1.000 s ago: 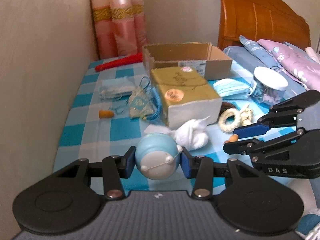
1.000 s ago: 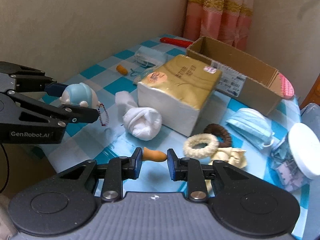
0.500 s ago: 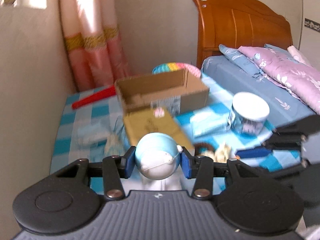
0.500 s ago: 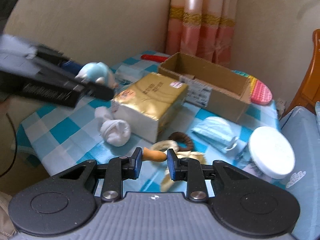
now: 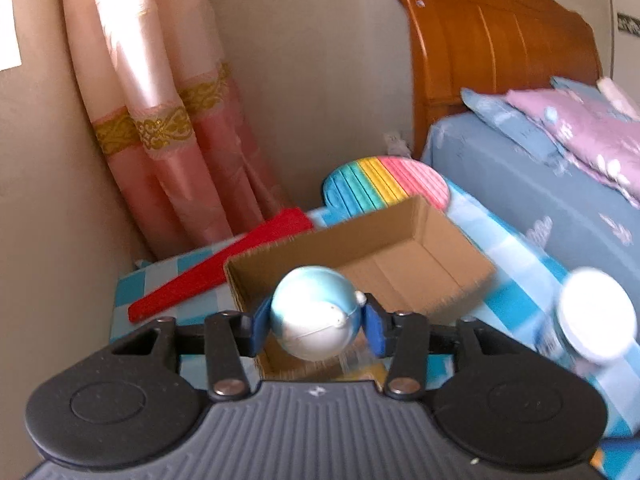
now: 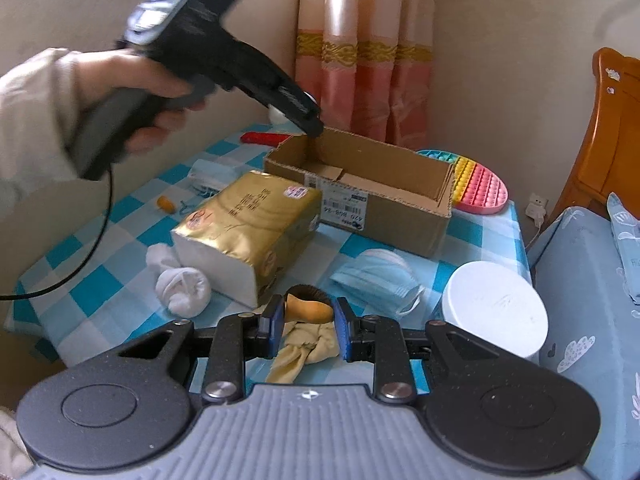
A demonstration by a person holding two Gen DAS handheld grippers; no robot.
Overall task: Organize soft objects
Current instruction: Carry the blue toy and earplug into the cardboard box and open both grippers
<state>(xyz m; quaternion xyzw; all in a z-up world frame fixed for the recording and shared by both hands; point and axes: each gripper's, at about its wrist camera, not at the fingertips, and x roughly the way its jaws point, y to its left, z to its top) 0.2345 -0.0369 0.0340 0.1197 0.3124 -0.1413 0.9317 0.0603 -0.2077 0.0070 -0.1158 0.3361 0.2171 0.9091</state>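
Two close wrist views, angled down — cardboard box (image 5: 360,264) (image 6: 360,184) in both.

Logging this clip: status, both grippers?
Left gripper opening, blue-white ball toy between jaws over cardboard box. Right gripper shut on orange piece. Nothing blocking.

Place: I read this as a home bedroom.
Bed (image 5: 532,208): blue sheet, at 3 o'clock from my left camera.
Headboard (image 5: 492,44): carved wood, at 1 o'clock.
Pillows (image 5: 576,120): floral, on the bed.
Curtain (image 5: 160,120): pink, gold-banded, at 11 o'clock.
Desk (image 6: 120,248): checked cloth.
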